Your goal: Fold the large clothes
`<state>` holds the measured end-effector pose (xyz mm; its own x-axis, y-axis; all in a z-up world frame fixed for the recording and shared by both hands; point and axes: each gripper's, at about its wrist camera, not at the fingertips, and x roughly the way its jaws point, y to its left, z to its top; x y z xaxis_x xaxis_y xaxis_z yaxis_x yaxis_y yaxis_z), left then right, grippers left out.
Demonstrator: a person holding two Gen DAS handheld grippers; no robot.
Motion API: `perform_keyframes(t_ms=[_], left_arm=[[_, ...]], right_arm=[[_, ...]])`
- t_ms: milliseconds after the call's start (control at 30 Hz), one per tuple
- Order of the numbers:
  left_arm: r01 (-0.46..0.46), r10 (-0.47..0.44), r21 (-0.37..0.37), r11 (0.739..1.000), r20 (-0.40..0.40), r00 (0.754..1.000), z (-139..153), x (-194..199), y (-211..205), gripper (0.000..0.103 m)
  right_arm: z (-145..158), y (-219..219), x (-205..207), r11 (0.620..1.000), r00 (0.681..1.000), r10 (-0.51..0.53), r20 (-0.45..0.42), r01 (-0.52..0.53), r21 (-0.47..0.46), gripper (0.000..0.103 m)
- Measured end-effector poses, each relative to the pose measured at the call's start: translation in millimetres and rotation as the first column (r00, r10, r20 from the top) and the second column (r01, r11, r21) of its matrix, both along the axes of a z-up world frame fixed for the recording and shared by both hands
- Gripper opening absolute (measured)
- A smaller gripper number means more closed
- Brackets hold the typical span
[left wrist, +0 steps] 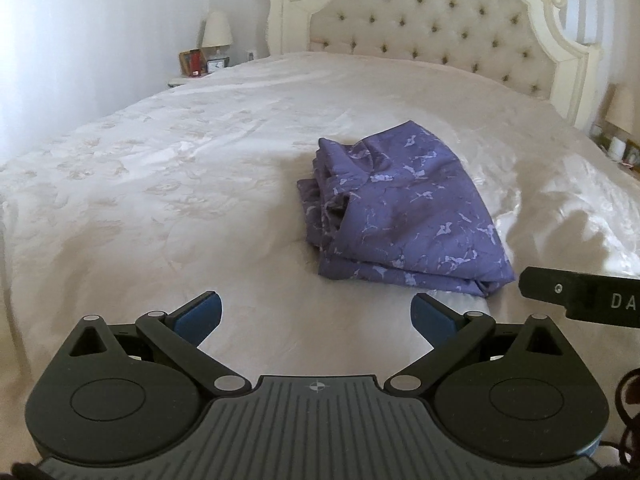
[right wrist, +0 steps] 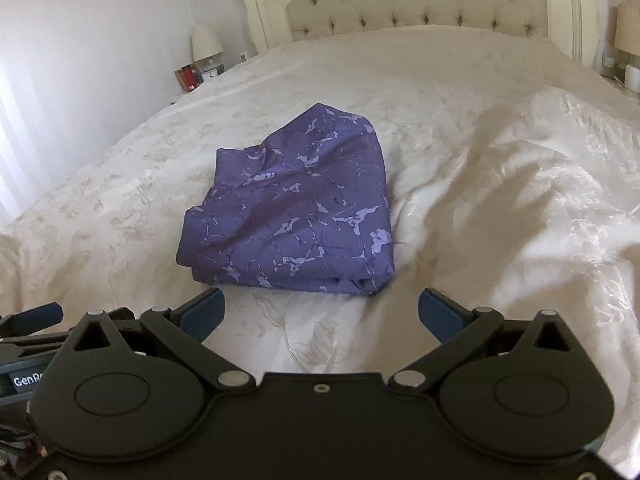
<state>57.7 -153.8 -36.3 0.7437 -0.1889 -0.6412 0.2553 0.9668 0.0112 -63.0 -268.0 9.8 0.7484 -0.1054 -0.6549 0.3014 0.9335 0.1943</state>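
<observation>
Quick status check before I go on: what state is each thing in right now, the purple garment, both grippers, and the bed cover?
Purple garment: folded into a compact, layered bundle, lying on the bed, touched by neither gripper.
Left gripper: open, holding nothing, short of the garment.
Right gripper: open, holding nothing, just short of the garment's near edge.
Bed cover: spread over the bed, lightly wrinkled.
Bedside lamp: appears unlit.

Home bedroom: bed (left wrist: 200, 184), tufted headboard (left wrist: 432, 20), bedside lamp (left wrist: 217, 30).
</observation>
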Motion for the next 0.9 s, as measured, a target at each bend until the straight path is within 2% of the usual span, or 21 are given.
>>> perform_keyframes(t_ms=[200,400,900], left_arm=[[-0.055,0.054,0.077,0.996,0.016,0.998,4,-7,-2,0.102],[-0.018,0.018,0.054,0.998,-0.011,1.0,2,-12,0,0.102],[-0.061,0.062,0.047,0.997,-0.026,0.998,-3,-12,10,0.102]], right_arm=[[1,5,-6,1.0,1.0,0.01,0.014,-0.01,-0.006,0.102],[-1,9,-9,1.0,1.0,0.024,0.002,-0.024,-0.02,0.102],[-11,6,-8,1.0,0.999,0.011,-0.033,-0.01,0.009,0.102]])
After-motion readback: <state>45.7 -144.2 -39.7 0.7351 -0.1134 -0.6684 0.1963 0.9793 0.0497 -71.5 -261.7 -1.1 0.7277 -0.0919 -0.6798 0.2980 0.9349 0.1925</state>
